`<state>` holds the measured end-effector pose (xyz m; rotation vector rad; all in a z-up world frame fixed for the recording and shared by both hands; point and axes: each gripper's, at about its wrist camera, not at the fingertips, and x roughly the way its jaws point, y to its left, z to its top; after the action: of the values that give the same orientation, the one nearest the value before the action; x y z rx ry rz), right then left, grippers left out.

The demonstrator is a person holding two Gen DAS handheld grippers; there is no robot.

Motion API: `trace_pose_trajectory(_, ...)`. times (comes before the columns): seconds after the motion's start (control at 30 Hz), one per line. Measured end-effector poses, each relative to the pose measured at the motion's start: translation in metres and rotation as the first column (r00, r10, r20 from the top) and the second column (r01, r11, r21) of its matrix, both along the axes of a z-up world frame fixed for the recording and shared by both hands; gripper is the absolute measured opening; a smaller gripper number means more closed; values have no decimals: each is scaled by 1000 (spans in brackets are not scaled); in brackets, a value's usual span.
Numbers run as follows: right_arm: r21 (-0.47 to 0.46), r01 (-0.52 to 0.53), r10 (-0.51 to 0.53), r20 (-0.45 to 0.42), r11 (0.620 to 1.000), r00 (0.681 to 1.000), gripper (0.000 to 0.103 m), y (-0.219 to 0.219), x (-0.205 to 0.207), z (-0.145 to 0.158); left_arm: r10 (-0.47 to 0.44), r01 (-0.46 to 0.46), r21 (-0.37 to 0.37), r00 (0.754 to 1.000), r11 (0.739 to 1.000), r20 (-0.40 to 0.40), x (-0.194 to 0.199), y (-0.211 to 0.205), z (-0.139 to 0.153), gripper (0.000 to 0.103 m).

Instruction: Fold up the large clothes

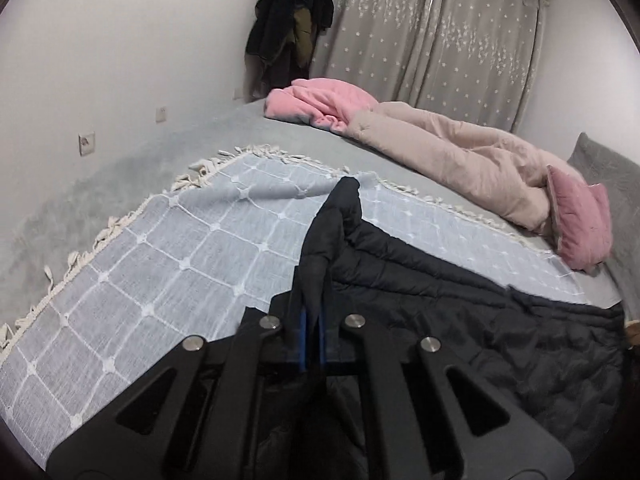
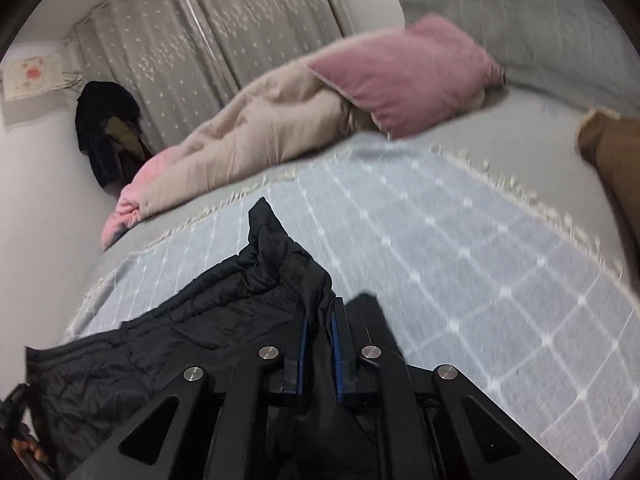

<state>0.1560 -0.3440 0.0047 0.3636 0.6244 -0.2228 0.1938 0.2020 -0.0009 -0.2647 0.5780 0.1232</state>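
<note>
While both your tools are clamped, the black quilted puffer jacket (image 1: 460, 280) hangs between them, its bulk spread over the pale blue-grey throw w/ a white grid pattern and cream fringe (image 1: 160, 248). In the left wrist view your left gripper (image 1: 312, 300) has its blue-lined jaws pressed together on a pinched ridge of the jacket; that ridge rises toward 12 o'clock, and the rest of the jacket runs off to 4 o'clock across the throw. In the right wrist view your right gripper (image 2: 318, 320) is closed on another bunched edge of the same jacket (image 2: 168, 344); fabric sits between the blue pads, and the jacket's body trails to 8 o'clock. That view is motion-blurred, so the exact part of the garment you hold there, hem or collar, I can't tell.

The throw lies on a grey bed sheet (image 1: 120, 168). At 1 o'clock in the left view, a rumpled beige duvet (image 1: 460, 152) lies along the far side of the bed, w/ a bright pink fleece blanket (image 1: 316, 104) bunched at its far end and a dusty-pink square cushion (image 1: 580, 224) at its near end, approx. 3 o'clock. A grey pillow (image 2: 520, 20) sits behind the cushion in the right view. Grey star-print curtains (image 1: 440, 32) hang at 12 o'clock; dark clothes (image 1: 288, 20) hang in the corner beside them.
</note>
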Motion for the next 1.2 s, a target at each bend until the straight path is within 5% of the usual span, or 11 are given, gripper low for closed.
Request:
trace_pose_trajectory(0.17, 57, 33, -20, -216, 998, 976, 18, -18, 30, -54, 68, -59, 52, 983, 997, -173, 23, 4, -42, 21)
trace_pose_trajectory(0.27, 80, 58, -42, -184, 995, 982, 24, -28, 18, -39, 104, -99, 42, 985, 994, -139, 12, 11, -25, 53)
trace_pose_trajectory(0.3, 64, 65, -54, -160, 996, 986, 30, -29, 12, -30, 103, -99, 40, 986, 994, -129, 6, 11, -18, 69)
trace_pose_trajectory(0.33, 53, 68, -60, -143, 996, 988, 43, -27, 9, -24, 87, -84, 34, 990, 996, -115, 0, 10, -11, 73)
trace_pose_trajectory(0.43, 28, 46, -44, -88, 999, 995, 62, -11, -10, -5, 21, -16, 40, 992, 999, -122, -15, -8, -1, 75)
trace_pose_trajectory(0.7, -1, -167, 166, -133, 986, 977, 67, 67, -31, -5, -228, 231, -4, 956, 973, -183, -44, -80, -7, 84)
trace_pose_trajectory(0.87, -15, -232, 223, -217, 973, 950, 69, 91, -28, -32, -281, 315, 112, 928, 942, -244, -50, -111, -33, 86)
trace_pose_trajectory(1.0, -55, -217, 195, -268, 975, 944, 69, 80, -28, -49, -240, 283, 150, 937, 947, -256, -49, -95, -45, 90)
trace_pose_trajectory(1.2, 21, -88, 91, -251, 996, 964, 69, 20, -50, -52, -105, 141, 115, 956, 983, -275, -52, -39, -48, 90)
